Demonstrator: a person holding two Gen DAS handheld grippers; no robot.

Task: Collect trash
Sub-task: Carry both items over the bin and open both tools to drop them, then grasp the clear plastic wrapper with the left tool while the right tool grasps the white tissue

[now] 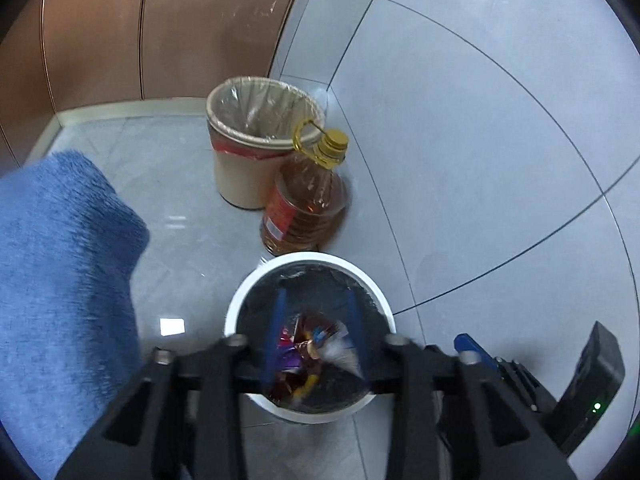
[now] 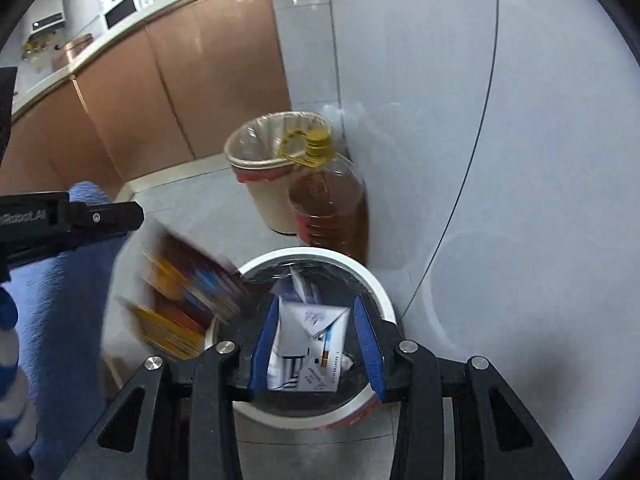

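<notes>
1. Left gripper [image 1: 318,332], left wrist view, lower centre: jaws released, blue pads apart. In the gap are blurred coloured wrappers [image 1: 308,344], and neither pad presses on them. They hang over the mouth of the bin.
2. Right gripper [image 2: 316,344], right wrist view, lower centre: jaws released. A white carton [image 2: 308,340] sits between the pads, against the left-hand one. A gap shows at the right-hand one.
3. White bin [image 1: 231,316] with black liner [image 1: 256,300]: directly beneath both pairs of jaws, standing on the tiled floor [image 1: 480,160].
4. Blurred orange-and-blue packets [image 2: 180,300]: lower left of the right wrist view, at the bin's left rim.
5. Oil bottle [image 1: 308,204], yellow cap and handle: centre frame, just behind the white bin.
6. Beige bin [image 1: 236,176] with clear liner: touching the bottle, toward the upper left.
7. Blue fuzzy sleeve [image 1: 60,260]: left edge.
8. Brown cabinets [image 1: 160,32]: top left. The right wrist view shows a surface [image 2: 160,4] above them carrying appliances.
</notes>
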